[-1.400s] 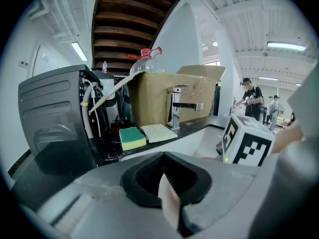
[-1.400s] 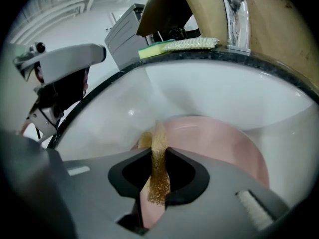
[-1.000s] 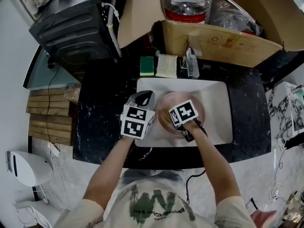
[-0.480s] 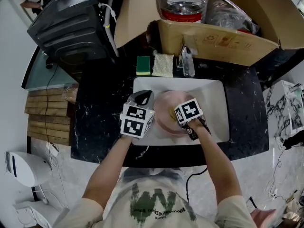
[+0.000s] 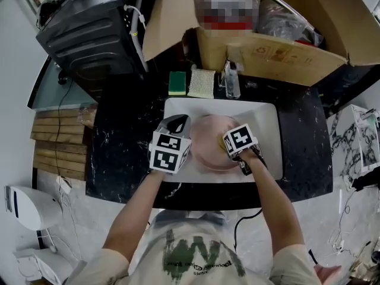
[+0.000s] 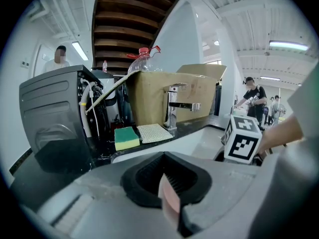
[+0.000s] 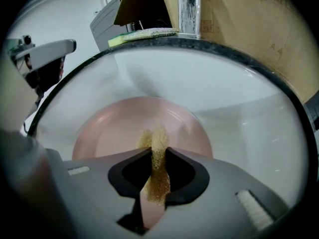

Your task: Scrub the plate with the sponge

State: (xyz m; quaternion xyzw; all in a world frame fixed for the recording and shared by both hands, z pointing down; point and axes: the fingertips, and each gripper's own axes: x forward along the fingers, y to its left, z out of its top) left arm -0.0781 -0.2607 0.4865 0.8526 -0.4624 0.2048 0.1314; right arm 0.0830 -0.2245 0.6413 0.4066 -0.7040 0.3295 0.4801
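A black stone counter [image 5: 122,141] holds a white sink [image 5: 270,117], and the pink plate [image 5: 205,136] sits in that basin, toward its left. My right claw [image 7: 158,153] is closed on the sponge [image 7: 157,183] — a yellow-brown piece squeezed thin between the jaws, with its frayed tip poking out over the middle of the plate. Whether the tip is pressing on the plate, I cannot tell. My left claw [image 6: 167,180] comes in from the plate's left side, and its jaws are clamped on the rim, which shows as a thin pink edge between them. Behind the sink, a green-and-yellow sponge [image 5: 177,82] and a pale mesh pad [image 5: 202,82] lie side by side on the counter, just left of the faucet [image 5: 230,79]. Beyond those stands an open cardboard box [image 5: 279,49] — with a black appliance [image 5: 89,34] to its left.
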